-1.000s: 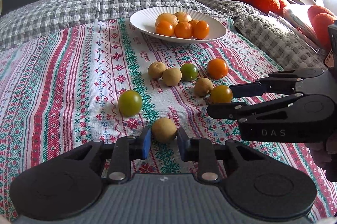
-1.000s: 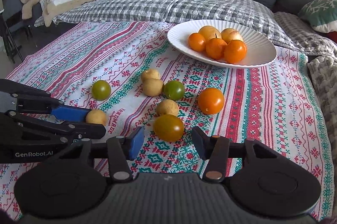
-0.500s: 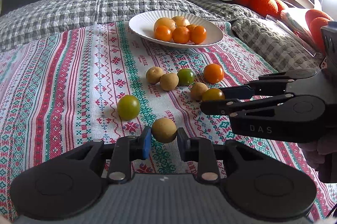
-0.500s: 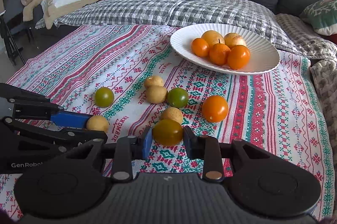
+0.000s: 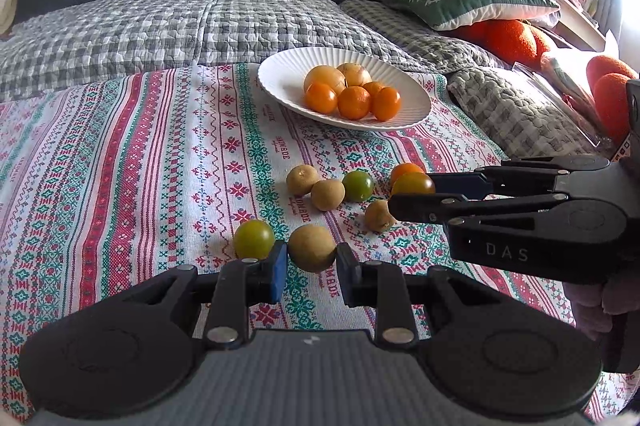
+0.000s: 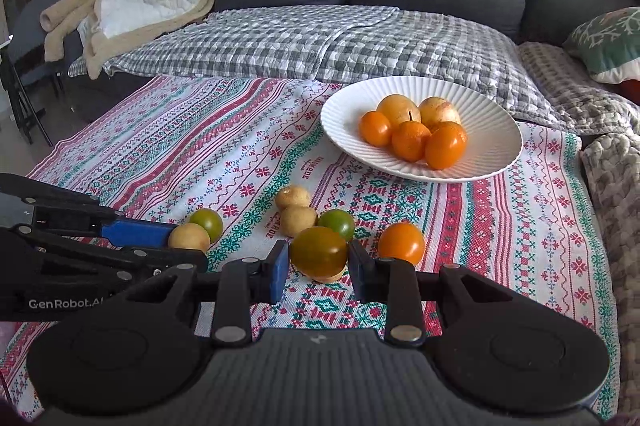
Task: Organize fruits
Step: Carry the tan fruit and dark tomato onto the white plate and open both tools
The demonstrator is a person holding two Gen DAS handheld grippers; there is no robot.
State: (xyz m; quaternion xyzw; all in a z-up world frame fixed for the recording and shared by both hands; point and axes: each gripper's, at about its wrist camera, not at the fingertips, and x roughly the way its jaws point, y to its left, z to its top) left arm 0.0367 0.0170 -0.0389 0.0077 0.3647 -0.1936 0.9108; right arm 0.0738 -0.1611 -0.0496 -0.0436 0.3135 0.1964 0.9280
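**Two round fruits pinched, both could slip**

Left wrist view: the left gripper (image 5: 311, 262) jaws clamp a tan fruit (image 5: 312, 248) above the striped cloth (image 5: 120, 166); it could roll free.

Right wrist view: the right gripper (image 6: 318, 264), just closed, pinches an olive tomato (image 6: 318, 251); squeezing might bruise it short of the plate (image 6: 492, 150).

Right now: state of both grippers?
Left gripper: shut on the tan round fruit.
Right gripper: jaws just closed, shut on the olive-green tomato.

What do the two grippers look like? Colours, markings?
Both are matte black with linkage fingers, silver rivets and round side discs. Left gripper has one blue pad and "GenRobot.AI" on its side. Right gripper also has a blue pad; its side reads "DAS". No cables show.
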